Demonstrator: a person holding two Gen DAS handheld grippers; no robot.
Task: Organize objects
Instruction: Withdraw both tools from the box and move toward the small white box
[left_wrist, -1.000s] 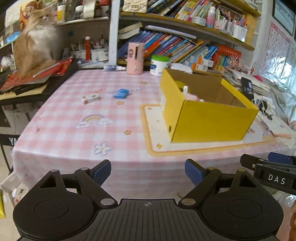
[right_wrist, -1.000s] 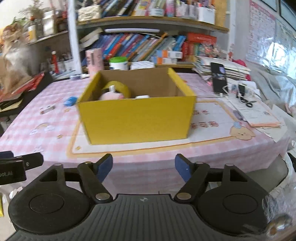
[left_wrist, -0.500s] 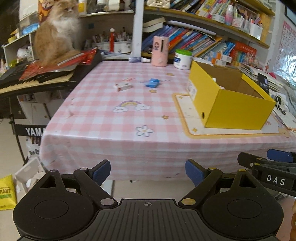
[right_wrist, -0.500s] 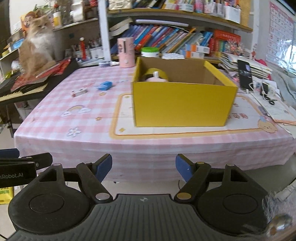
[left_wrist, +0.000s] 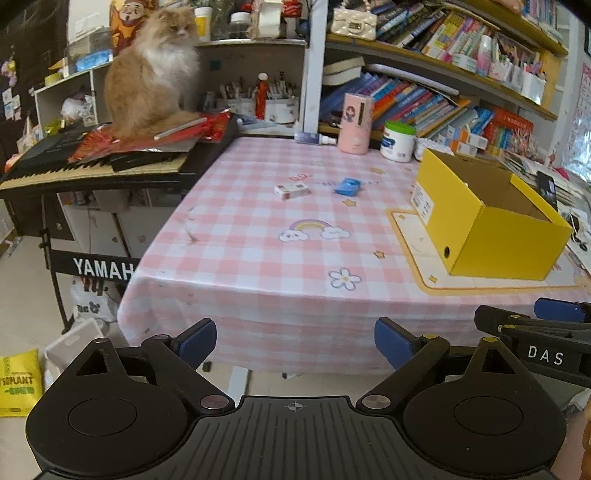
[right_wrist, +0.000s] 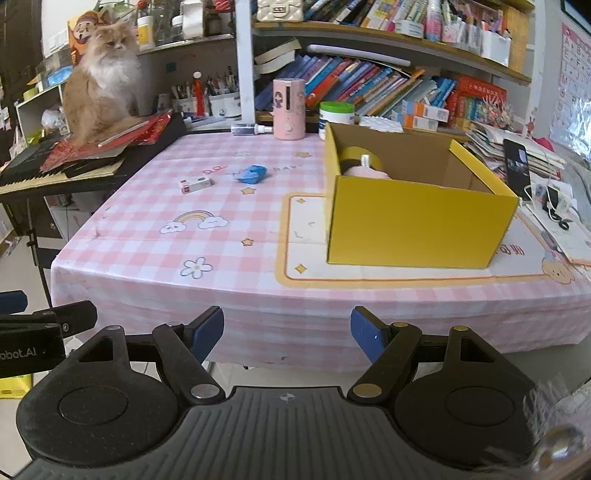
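1. both hand-held grippers hang off the near edge of the worktop (right_wrist: 258, 258), holding nothing. the left hand-held gripper (left_wrist: 295, 341) has its jaws spread wide, and so does the right hand-held gripper (right_wrist: 287, 328).
2. the yellow box (right_wrist: 417, 221) stands toward the worktop's right side on a mat (right_wrist: 306, 236), with a tape roll (right_wrist: 360, 153) and something pink already in its far left corner.
3. still loose, near the far left part of the worktop: a small white box (right_wrist: 195, 184) and a blue packet (right_wrist: 253, 173), side by side but apart.
4. the step in hand looks like a reach for one of these. the left one is the nearer tool; go in low over the cloth, jaws set across the white box's short side, and close only once both pads flank it.
5. the cat (right_wrist: 101, 79) on the keyboard (right_wrist: 55, 170) sits beside that corner, so a slow approach seems wise.
6. compared with a second ago, both views have pulled back from the box and swung left; the near edge and the floor now show.
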